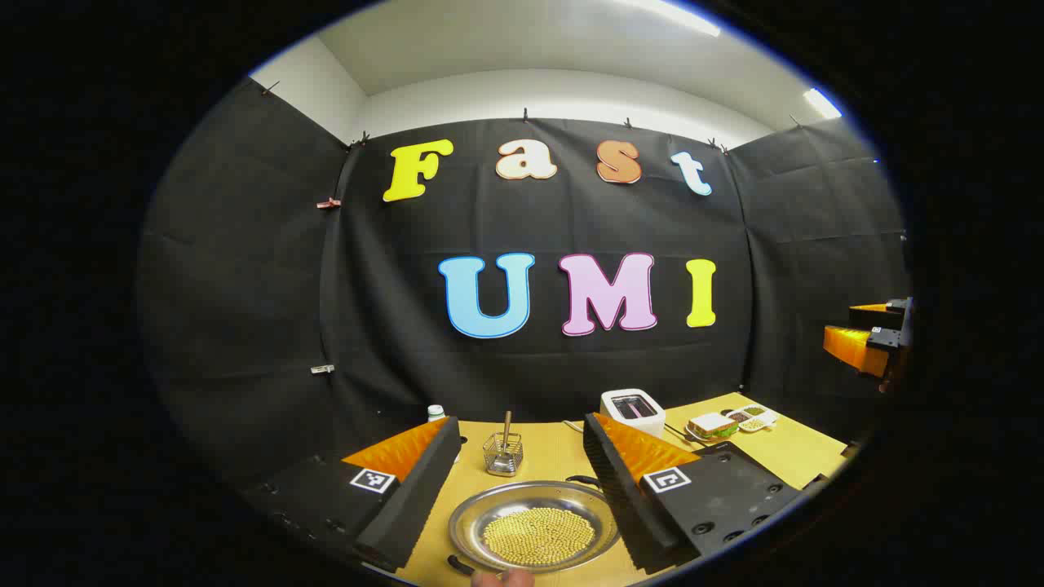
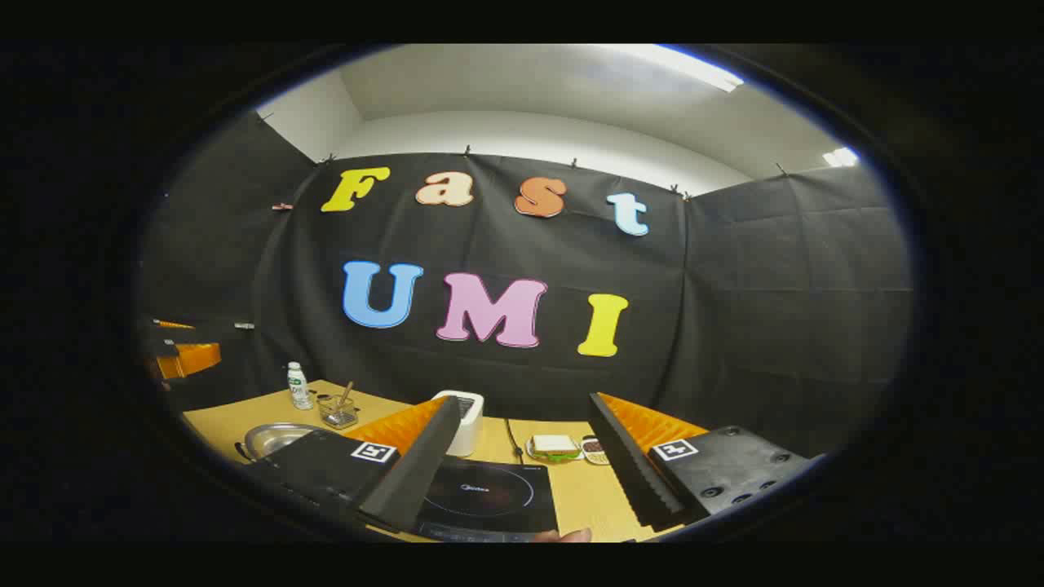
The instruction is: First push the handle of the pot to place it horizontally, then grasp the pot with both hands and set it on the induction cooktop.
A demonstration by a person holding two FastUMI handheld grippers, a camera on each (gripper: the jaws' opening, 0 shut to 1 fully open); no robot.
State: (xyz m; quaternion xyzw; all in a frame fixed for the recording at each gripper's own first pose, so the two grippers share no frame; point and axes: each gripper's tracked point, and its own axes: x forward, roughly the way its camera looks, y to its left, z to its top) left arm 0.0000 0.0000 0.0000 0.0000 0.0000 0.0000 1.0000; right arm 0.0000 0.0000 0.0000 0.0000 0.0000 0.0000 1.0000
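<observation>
Near the worktop's front edge, my parted left gripper frames the pot; I'd push its handle next, right gripper also spread.

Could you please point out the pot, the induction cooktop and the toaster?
pot (image 1: 497,509): left gripper view, bare inner wall.
induction cooktop (image 2: 489,493): right gripper view, glass top.
toaster (image 1: 632,412): left gripper view, top.

You have one pot on the table, near and left, with beads too many to count. One wire basket stands behind it, one bottle far left. One cooktop lies near, to the pot's right, with one toaster behind it. Farther right sit one sandwich and one snack tray. Two grippers are in play, left and right.
</observation>
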